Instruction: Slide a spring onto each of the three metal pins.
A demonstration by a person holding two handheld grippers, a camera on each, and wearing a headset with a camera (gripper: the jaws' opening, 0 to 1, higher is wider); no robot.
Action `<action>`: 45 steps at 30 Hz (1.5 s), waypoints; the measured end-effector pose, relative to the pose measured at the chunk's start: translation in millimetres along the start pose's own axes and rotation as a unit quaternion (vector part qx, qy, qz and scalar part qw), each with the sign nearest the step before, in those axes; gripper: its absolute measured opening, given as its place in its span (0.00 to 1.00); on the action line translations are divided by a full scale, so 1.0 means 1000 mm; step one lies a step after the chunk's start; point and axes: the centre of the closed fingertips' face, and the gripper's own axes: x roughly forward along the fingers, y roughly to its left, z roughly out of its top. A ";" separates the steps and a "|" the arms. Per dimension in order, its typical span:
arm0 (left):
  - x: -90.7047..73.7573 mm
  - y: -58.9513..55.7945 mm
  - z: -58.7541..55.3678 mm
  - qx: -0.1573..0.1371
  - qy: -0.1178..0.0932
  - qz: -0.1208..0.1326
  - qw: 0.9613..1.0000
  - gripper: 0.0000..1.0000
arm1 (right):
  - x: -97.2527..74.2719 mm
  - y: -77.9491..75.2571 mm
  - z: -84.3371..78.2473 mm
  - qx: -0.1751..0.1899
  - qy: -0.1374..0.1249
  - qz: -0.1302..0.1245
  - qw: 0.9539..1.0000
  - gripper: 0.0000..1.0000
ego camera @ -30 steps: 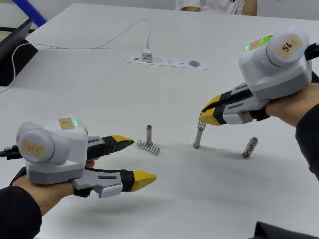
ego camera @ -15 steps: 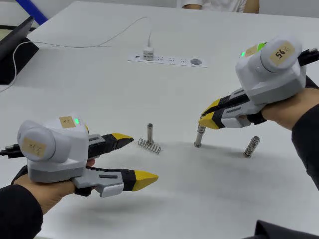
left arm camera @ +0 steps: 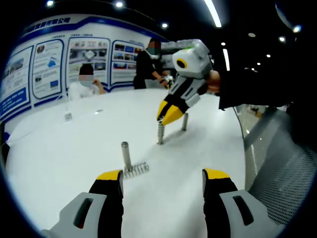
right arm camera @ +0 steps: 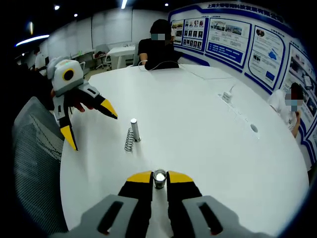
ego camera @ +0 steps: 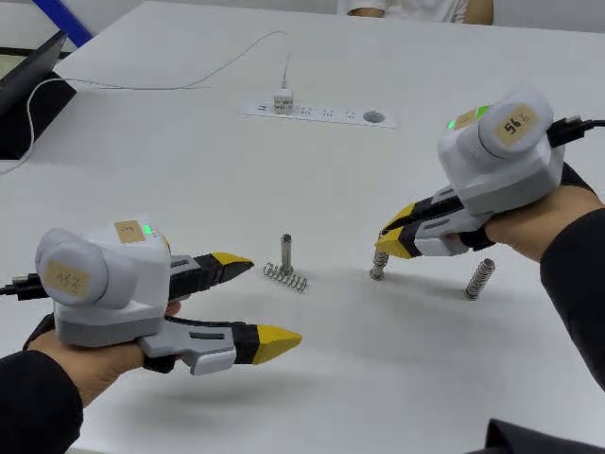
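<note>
At the middle pin (ego camera: 378, 272), my right gripper (ego camera: 382, 241) is clamped on the pin top, with the second spring (ego camera: 381, 257) coiled just below its tips. I judge it best pressed straight down the pin axis, without side load, until it bottoms out. My left gripper (ego camera: 274, 299) hangs with jaws apart near the bare pin (ego camera: 285, 250); count: three pins and three springs, namely the second spring, one seated spring (ego camera: 479, 279) on the right-hand pin (ego camera: 486, 264) and one loose spring (ego camera: 284, 277) lying on the worktop (ego camera: 189, 170) beside the bare pin.
</note>
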 end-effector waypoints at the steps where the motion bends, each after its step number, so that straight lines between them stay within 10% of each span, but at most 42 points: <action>1: 0.000 0.000 0.000 0.000 0.000 0.000 1.000 0.66 | 0.001 0.000 -0.001 0.001 0.001 0.000 1.000 0.12; 45: -0.002 -0.001 0.002 -0.004 -0.002 0.004 1.000 0.66 | 0.002 0.023 -0.028 0.006 0.033 -0.004 0.999 0.16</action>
